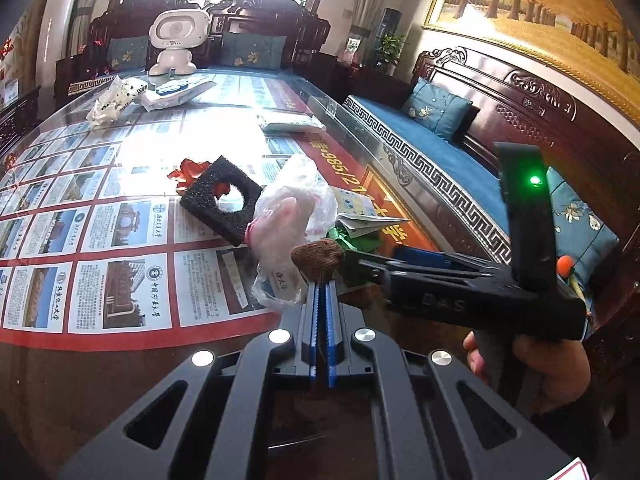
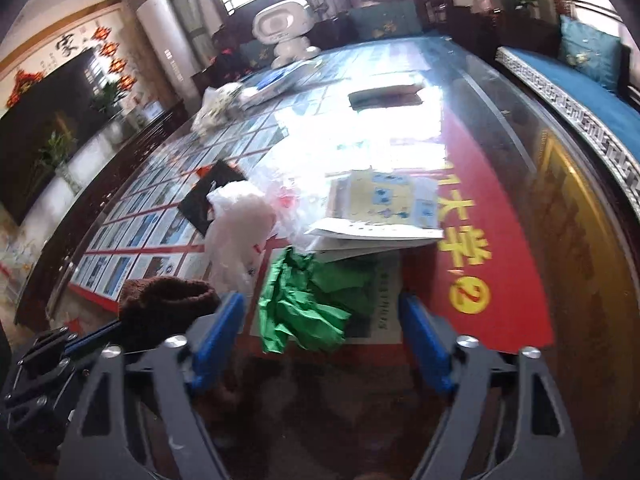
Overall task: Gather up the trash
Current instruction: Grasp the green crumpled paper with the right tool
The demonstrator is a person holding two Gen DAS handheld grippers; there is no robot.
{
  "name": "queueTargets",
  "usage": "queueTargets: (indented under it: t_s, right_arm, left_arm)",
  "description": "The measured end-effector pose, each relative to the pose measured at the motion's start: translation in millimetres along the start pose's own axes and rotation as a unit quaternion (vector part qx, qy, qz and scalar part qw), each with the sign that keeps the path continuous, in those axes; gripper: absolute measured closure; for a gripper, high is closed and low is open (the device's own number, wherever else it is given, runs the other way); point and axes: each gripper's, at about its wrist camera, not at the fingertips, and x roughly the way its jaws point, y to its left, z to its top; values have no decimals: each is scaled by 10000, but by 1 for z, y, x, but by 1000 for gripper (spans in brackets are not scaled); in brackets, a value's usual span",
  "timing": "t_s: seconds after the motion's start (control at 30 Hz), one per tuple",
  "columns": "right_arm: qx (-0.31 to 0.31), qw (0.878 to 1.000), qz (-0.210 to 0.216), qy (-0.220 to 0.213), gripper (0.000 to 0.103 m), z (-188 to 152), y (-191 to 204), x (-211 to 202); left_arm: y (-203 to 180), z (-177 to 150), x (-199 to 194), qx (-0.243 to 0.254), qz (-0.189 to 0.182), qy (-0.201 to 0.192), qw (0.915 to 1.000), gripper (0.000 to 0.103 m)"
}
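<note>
My left gripper (image 1: pixel 322 285) is shut, its blue fingertips pinching a brown fuzzy cloth (image 1: pixel 318 258) just above the glass table (image 1: pixel 120 280). A crumpled clear plastic bag (image 1: pixel 288 208) lies right behind the cloth; I cannot tell whether they touch. In the right wrist view the same cloth (image 2: pixel 168 308) hangs at lower left. My right gripper (image 2: pixel 322 320) is open and tilted down at the table. A crumpled green wrapper (image 2: pixel 308 304) lies between its blue fingers (image 2: pixel 220 328), and neither pad presses on it. The left wrist view shows the right gripper (image 1: pixel 360 258) reaching in from the right.
A black foam square with a hole (image 1: pixel 220 204) and a red scrap (image 1: pixel 188 172) lie beyond the bag. Folded leaflets (image 2: pixel 380 208) sit behind the green wrapper. A white robot toy (image 1: pixel 176 40) and tissue packs (image 1: pixel 116 100) stand at the far end. A blue-cushioned bench (image 1: pixel 440 152) runs along the right.
</note>
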Motion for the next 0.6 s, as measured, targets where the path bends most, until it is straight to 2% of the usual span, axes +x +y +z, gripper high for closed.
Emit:
queueTargets:
  t_s: [0.03, 0.07, 0.13, 0.3, 0.43, 0.6]
  right_arm:
    - [-62, 9999, 27, 78, 45, -1, 0, 4]
    - [-66, 9998, 65, 160, 62, -2, -1, 7]
    - [-13, 9996, 238, 171, 71, -3, -6, 5]
    - [-140, 9995, 263, 66, 75, -10, -5, -9]
    - [-81, 9989, 453, -26, 75, -20, -3, -29]
    - [-37, 9982, 581, -148, 75, -41, 2, -59]
  left_arm:
    - [2, 0, 0, -19, -19, 11, 10000, 99]
    - [2, 0, 1, -29, -23, 16, 10000, 99]
    - [3, 0, 0, -28, -22, 13, 10000, 99]
    - [2, 0, -5, -46, -96, -7, 9999, 99]
    - [-4, -3, -15, 12, -150, -42, 9999, 99]
    - [-14, -11, -39, 82, -224, -125, 9996, 99]
